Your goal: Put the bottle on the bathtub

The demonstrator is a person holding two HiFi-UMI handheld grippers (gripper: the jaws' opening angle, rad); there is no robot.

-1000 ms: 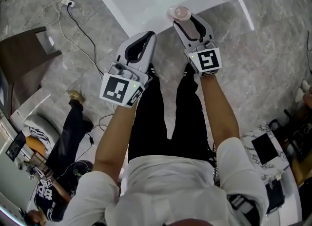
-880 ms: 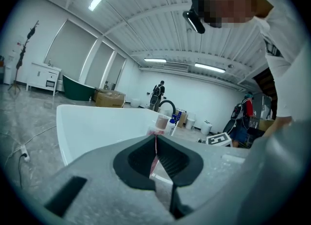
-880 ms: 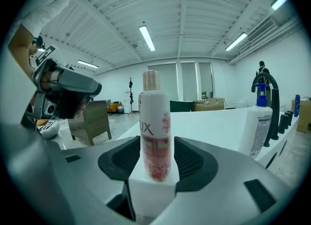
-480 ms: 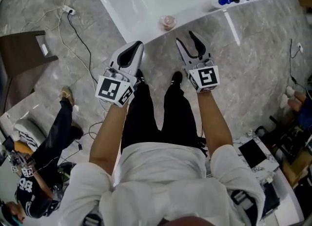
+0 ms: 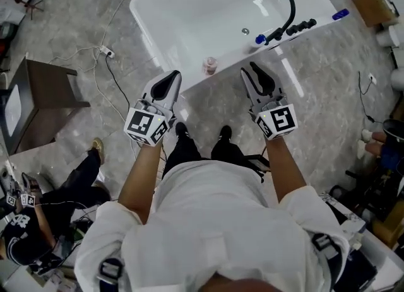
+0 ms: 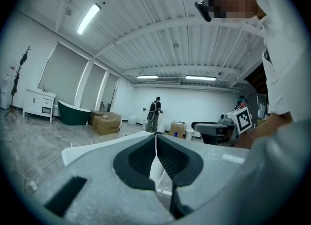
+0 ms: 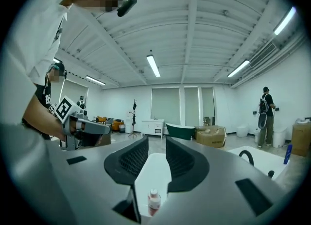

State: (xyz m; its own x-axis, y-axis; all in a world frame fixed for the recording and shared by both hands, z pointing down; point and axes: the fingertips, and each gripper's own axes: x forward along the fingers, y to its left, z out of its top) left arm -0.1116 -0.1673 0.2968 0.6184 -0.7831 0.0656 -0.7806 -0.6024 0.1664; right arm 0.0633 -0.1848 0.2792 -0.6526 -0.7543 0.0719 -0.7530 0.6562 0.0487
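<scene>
The bottle (image 5: 210,65) is seen standing upright, apparently capped, on the near edge of the bathtub (image 5: 189,13) toward its left corner, while the right gripper (image 5: 253,71) is held just short of that edge with jaws parted and empty, and the left gripper (image 5: 169,79) is pressed closed on nothing.

Both grippers are held out in front of the body, side by side and apart, each pointed forward. The left gripper (image 5: 169,79) is seen with its jaws pressed together (the dark pads meet along one line in its own view). The right gripper (image 5: 249,70) is seen with its jaws parted, a clear gap between them. The bare forearms (image 5: 142,174) are extended, and the marker cubes (image 5: 278,121) are turned upward.
</scene>
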